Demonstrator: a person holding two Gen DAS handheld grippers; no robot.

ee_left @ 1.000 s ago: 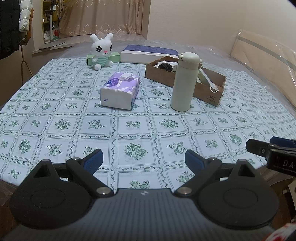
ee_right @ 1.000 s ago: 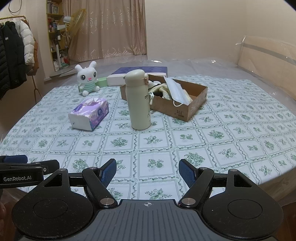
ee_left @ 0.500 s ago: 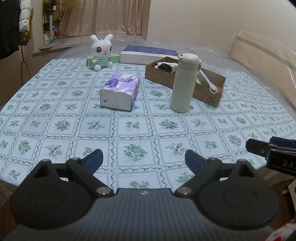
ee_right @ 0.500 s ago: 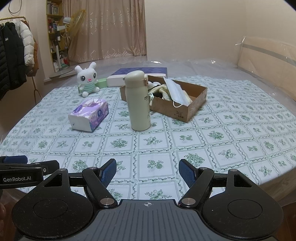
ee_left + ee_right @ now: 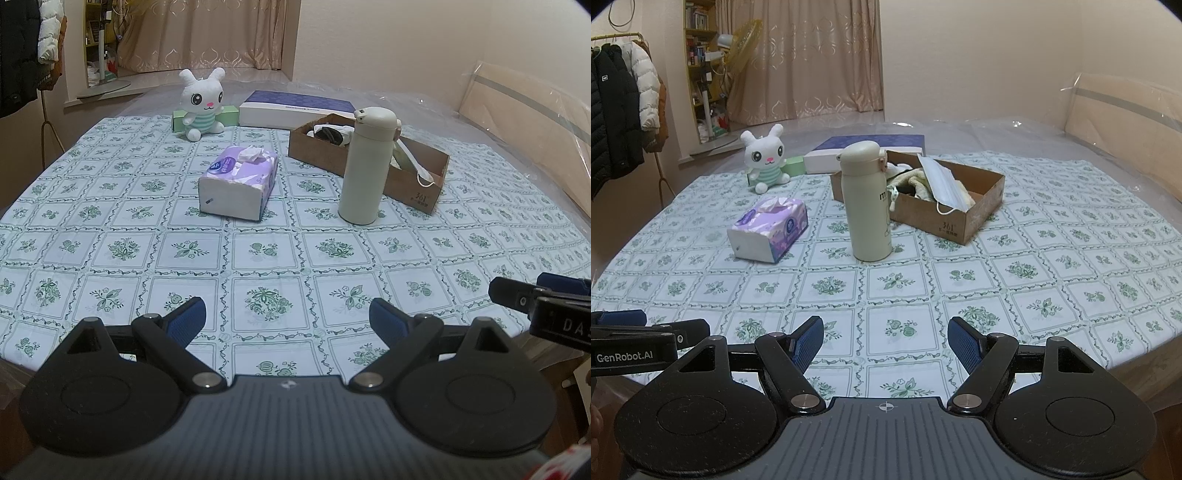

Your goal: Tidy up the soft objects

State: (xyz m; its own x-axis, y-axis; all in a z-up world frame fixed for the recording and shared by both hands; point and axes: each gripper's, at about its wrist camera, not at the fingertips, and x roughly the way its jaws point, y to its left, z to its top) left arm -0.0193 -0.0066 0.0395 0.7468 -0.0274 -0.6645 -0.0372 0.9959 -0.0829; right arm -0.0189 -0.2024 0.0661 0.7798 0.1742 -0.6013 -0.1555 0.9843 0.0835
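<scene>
Both tongs gape empty | plush rabbit well beyond, probably far-left.

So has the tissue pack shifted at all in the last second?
No. The tissue pack lies in the same spot left of the cream bottle, on the same tablecloth squares, in both views.
</scene>
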